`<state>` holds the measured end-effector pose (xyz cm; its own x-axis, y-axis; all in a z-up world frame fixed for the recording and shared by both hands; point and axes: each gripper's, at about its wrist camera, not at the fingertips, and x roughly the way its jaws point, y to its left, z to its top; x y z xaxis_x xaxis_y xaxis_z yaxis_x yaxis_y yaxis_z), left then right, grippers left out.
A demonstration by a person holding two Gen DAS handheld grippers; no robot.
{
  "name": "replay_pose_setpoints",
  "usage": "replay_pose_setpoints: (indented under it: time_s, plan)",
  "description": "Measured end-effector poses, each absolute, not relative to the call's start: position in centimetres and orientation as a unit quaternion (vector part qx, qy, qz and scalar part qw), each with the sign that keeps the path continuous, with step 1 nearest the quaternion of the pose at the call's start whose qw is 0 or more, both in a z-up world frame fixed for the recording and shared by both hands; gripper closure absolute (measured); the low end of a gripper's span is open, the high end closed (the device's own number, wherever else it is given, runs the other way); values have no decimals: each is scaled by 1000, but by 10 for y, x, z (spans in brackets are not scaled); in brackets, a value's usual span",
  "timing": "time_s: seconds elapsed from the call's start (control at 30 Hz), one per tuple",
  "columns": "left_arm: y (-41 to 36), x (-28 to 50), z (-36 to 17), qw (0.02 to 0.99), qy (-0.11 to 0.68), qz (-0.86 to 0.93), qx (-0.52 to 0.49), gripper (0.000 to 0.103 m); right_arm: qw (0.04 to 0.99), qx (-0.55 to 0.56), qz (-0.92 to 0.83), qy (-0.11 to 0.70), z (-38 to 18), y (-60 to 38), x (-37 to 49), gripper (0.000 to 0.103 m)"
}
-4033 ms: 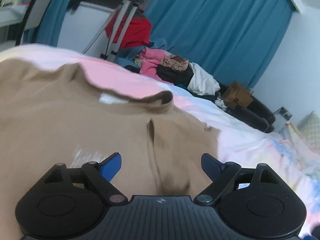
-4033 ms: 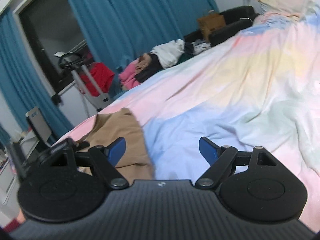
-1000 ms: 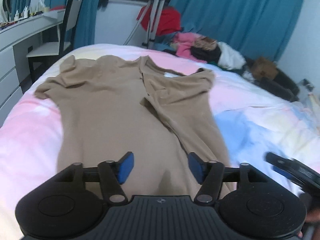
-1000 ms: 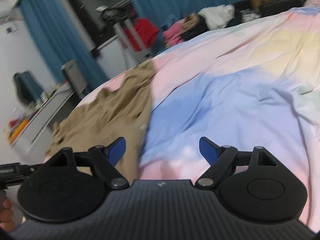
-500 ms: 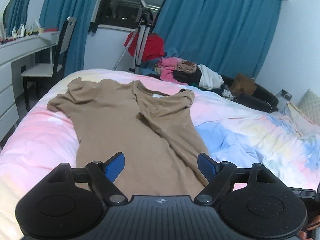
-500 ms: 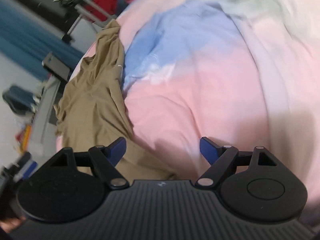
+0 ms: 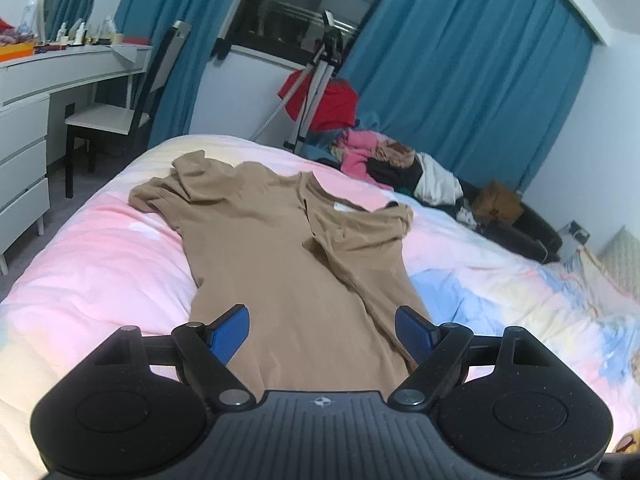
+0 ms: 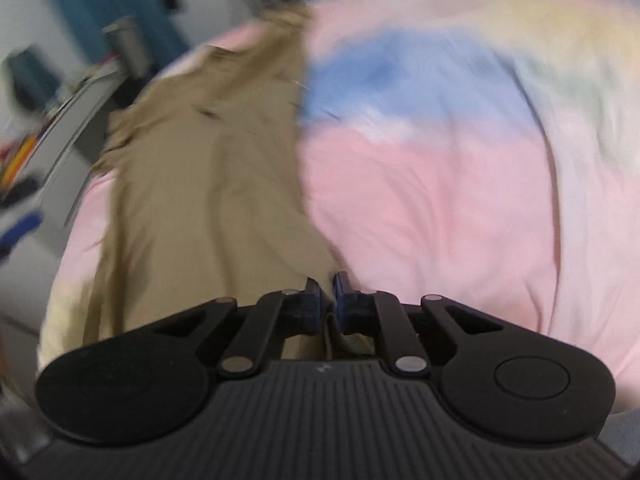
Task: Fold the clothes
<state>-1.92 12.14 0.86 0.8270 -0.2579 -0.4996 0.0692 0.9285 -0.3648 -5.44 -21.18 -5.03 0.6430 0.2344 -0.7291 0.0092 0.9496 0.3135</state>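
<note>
A tan T-shirt lies spread on the bed, collar at the far end, its right sleeve folded inward. My left gripper is open and empty, held above the shirt's near hem. In the blurred right wrist view the same tan shirt lies to the left on the pink and blue cover. My right gripper is shut on the shirt's near right hem corner, with fabric pinched between the blue pads.
The bed has a pastel pink, blue and yellow cover. A heap of clothes and a tripod stand beyond the far end. A white desk and chair stand at the left. A cardboard box sits at the right.
My right gripper has dropped to the shirt's hem corner and shut on it. My left gripper has drawn back a little and stays open.
</note>
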Motion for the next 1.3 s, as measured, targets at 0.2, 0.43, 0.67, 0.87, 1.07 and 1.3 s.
replay_pose_setpoints:
  time_s: [0.2,0.43,0.67,0.87,1.07,1.3]
  plan:
    - [132,-20,11,940,275,-83,-185,21,912,18,160,376,-35,-120,-85,94]
    - [133,-19,6,939,286,-76,-176,21,882,-92,174,428,-91,-59,-71,91]
    - [131,-13,1,935,300,-82,-172,21,866,-19,220,448,-77,-80,-72,45]
    - [124,-9,-8,934,316,-77,-149,21,900,-15,211,381,-44,-90,-56,43]
    - [125,2,-27,925,352,-38,-137,22,926,34,133,353,-45,-111,-4,43]
    - [116,10,-57,909,404,5,-101,22,945,65,96,305,-77,-139,-1,43]
